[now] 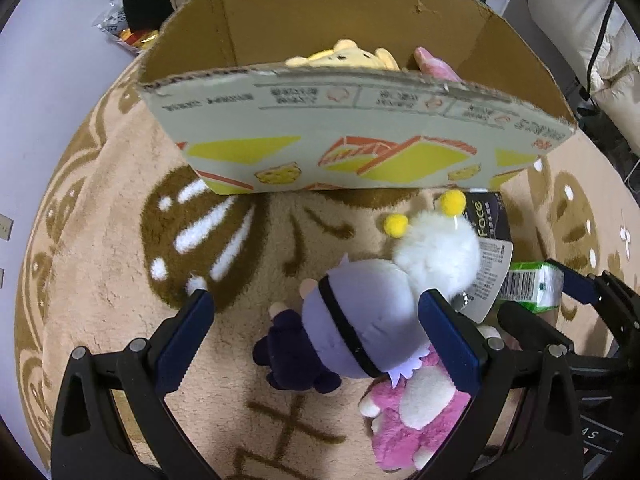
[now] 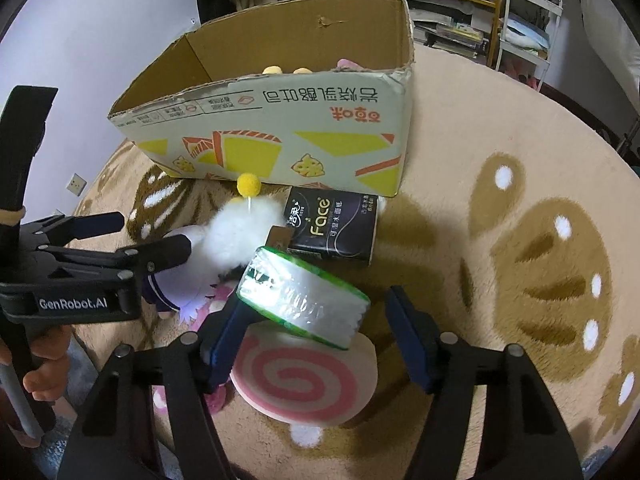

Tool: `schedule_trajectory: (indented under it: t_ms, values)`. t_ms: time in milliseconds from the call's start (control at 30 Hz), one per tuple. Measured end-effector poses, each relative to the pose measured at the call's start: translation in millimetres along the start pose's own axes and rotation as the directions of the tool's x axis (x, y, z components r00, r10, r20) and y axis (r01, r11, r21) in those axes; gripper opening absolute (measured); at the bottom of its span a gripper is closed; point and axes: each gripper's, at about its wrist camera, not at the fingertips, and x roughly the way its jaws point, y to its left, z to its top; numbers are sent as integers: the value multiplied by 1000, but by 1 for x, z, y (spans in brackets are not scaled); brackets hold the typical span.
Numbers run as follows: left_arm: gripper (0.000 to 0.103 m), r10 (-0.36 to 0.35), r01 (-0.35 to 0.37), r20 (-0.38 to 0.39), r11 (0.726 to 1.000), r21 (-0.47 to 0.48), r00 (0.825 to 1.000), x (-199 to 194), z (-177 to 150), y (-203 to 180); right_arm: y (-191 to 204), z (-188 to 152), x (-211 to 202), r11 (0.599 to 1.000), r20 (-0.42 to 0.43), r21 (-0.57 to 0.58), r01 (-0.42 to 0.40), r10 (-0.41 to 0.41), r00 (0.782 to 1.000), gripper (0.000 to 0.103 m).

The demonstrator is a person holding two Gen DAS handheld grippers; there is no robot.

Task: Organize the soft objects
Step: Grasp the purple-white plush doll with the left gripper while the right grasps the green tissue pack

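My left gripper [image 1: 316, 296] is open and points down over a lavender plush [image 1: 360, 320] with a black band and a navy body. Its right finger touches the plush's side, while its left finger stands well apart on the rug. A white fluffy plush [image 1: 436, 256] with yellow pom-poms lies just beyond, and a pink plush [image 1: 412, 420] lies underneath. My right gripper [image 2: 316, 300] is open around a green tissue pack [image 2: 304, 296]. The left pad is at the pack's end and the right pad is clear of it. The pack rests on a pink spiral cushion [image 2: 304, 380].
An open cardboard box [image 1: 360, 148] stands just beyond on the round beige rug [image 1: 100, 280], with a yellow plush [image 1: 344, 56] and a pink one [image 1: 432, 64] inside. A black tissue pack [image 2: 332, 228] lies by the box. Shelves and a wall stand behind. A hand [image 2: 40, 376] holds the left gripper [image 2: 154, 232].
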Motion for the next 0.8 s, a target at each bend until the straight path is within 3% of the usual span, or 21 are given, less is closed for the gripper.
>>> schedule_trajectory:
  t_ms: [433,800]
  values:
    - [101,-35,34,-33,999,-18,999,20,-1,-7,6,-1,6,999,-22,-30,12,-13,1000,72]
    - [101,-52,52,2,999,4,999,16,4,0,5,-2,5,999,-23,-34,12,-12,1000,72]
